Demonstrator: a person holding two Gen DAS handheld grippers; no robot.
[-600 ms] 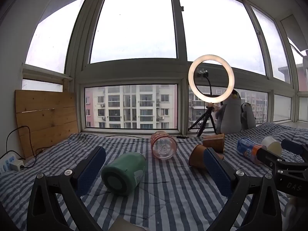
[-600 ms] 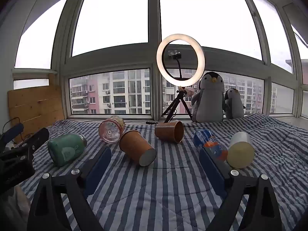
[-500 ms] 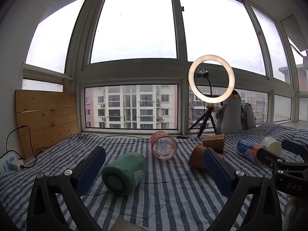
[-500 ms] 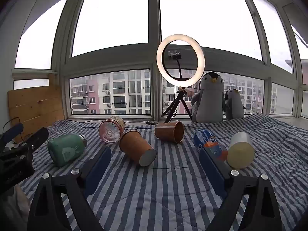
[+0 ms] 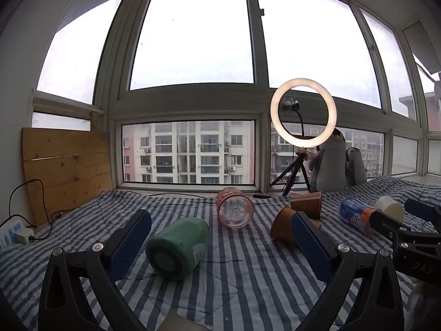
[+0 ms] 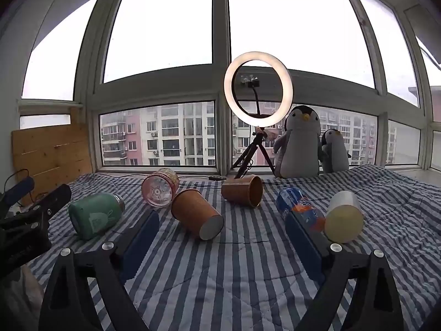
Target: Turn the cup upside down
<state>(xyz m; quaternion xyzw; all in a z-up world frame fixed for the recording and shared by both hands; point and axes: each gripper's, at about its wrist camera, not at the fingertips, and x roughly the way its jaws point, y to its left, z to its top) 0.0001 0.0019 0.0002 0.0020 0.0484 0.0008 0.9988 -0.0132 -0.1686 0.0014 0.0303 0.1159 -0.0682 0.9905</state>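
Several cups lie on their sides on the striped blanket [image 6: 248, 275]. A green cup [image 5: 179, 248] lies between my left gripper's [image 5: 220, 234] open fingers, base toward me; it also shows in the right wrist view [image 6: 95, 215]. A pink clear cup [image 5: 234, 211] [image 6: 160, 190] lies behind it. Two brown paper cups [image 6: 197, 218] [image 6: 242, 190] lie mid-blanket, the nearer one ahead of my open, empty right gripper [image 6: 223, 234]. A blue can [image 6: 300, 209] and a pale yellow cup [image 6: 343, 218] lie at the right.
A ring light on a tripod [image 6: 257, 88] and two plush penguins [image 6: 300, 143] stand at the window. A wooden board [image 5: 66, 171] leans at the left, with a power strip [image 5: 13, 234] and cables. The right gripper shows in the left wrist view [image 5: 408, 237].
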